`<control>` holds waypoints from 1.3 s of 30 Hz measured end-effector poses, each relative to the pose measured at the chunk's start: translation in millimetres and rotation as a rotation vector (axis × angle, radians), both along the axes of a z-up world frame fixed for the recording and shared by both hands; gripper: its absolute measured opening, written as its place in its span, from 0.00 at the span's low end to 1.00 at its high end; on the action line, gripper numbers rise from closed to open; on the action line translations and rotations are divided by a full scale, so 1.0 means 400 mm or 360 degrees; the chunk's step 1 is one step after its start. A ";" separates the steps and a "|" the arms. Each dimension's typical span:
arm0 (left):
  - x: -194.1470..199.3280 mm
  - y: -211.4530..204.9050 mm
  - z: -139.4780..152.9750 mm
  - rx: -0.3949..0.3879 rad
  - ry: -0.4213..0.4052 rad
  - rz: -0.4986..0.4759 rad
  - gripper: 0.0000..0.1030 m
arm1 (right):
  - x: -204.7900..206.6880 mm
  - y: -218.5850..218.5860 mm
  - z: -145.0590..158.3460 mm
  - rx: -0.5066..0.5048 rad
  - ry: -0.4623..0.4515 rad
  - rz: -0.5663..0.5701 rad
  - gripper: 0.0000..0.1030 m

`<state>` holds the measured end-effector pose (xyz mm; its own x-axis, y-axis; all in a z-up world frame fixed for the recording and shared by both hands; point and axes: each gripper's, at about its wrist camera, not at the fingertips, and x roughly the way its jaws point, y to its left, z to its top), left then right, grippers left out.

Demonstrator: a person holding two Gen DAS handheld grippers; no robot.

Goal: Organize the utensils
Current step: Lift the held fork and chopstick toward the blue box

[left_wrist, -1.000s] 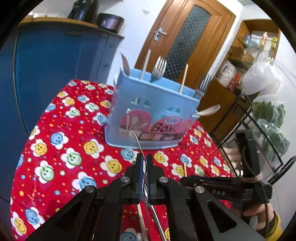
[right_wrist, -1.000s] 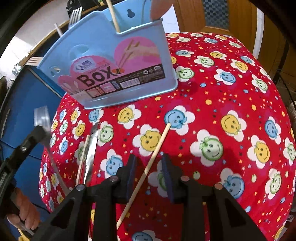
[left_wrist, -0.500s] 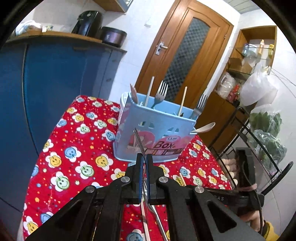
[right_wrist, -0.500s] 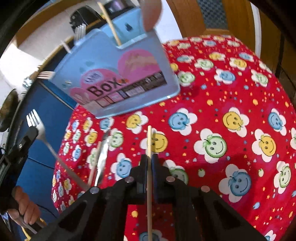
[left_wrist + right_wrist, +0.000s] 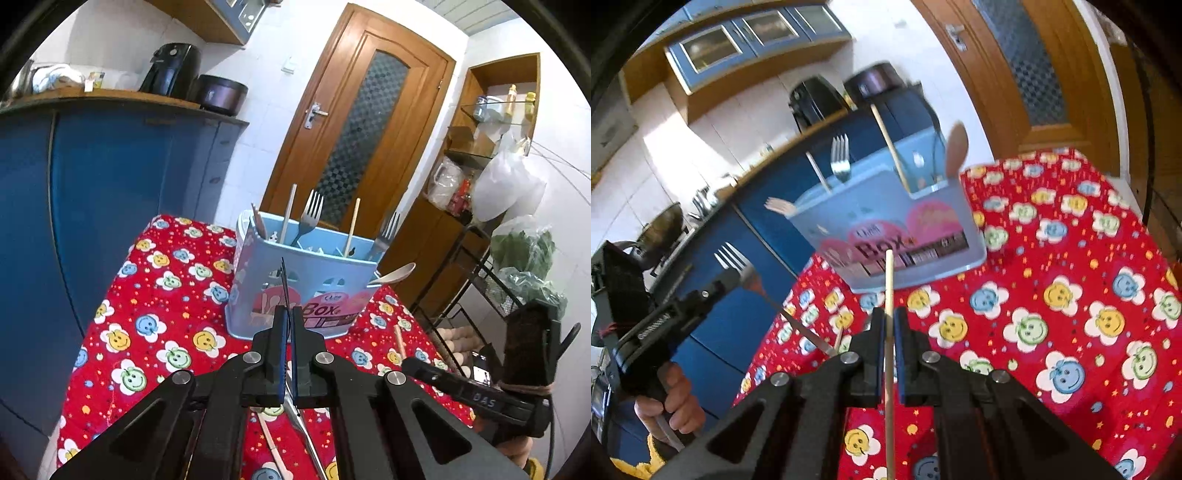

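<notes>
- A red cloth printed with smiley flowers [image 5: 155, 325] covers the table, beside blue cabinets [image 5: 110, 192] and a brown wooden door [image 5: 354, 122].
- The pale blue plastic utensil holder [image 5: 295, 288] stands on it, labelled "Box", already holding forks, chopsticks and spoons.
- The left gripper [image 5: 287, 325] is clamped on a metal fork [image 5: 733, 258].
- The right gripper [image 5: 888, 325] pinches a wooden chopstick [image 5: 888, 280].

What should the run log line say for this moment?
left gripper: shut on fork | right gripper: shut on chopstick | blue box: ahead
</notes>
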<state>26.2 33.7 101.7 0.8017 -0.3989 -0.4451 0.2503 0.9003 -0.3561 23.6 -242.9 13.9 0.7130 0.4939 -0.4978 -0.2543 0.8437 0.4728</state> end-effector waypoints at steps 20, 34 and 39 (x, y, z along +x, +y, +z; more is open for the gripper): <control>-0.011 -0.018 0.037 0.0068 -0.0020 -0.0022 0.00 | -0.050 -0.028 0.070 0.0047 -0.0260 -0.0068 0.06; 0.051 -0.077 -0.082 0.0181 0.0248 -0.0135 0.02 | -0.050 -0.049 0.055 0.0089 -0.0231 -0.0084 0.06; 0.077 -0.120 -0.127 0.0302 0.0322 -0.0175 0.04 | -0.049 -0.061 0.050 0.0110 -0.0230 -0.0081 0.06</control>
<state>57.1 -14.3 50.9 0.6457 -0.3728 -0.6664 0.2909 0.9270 -0.2368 4.2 -267.2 33.9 0.7995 0.4850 -0.3543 -0.2817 0.8237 0.4920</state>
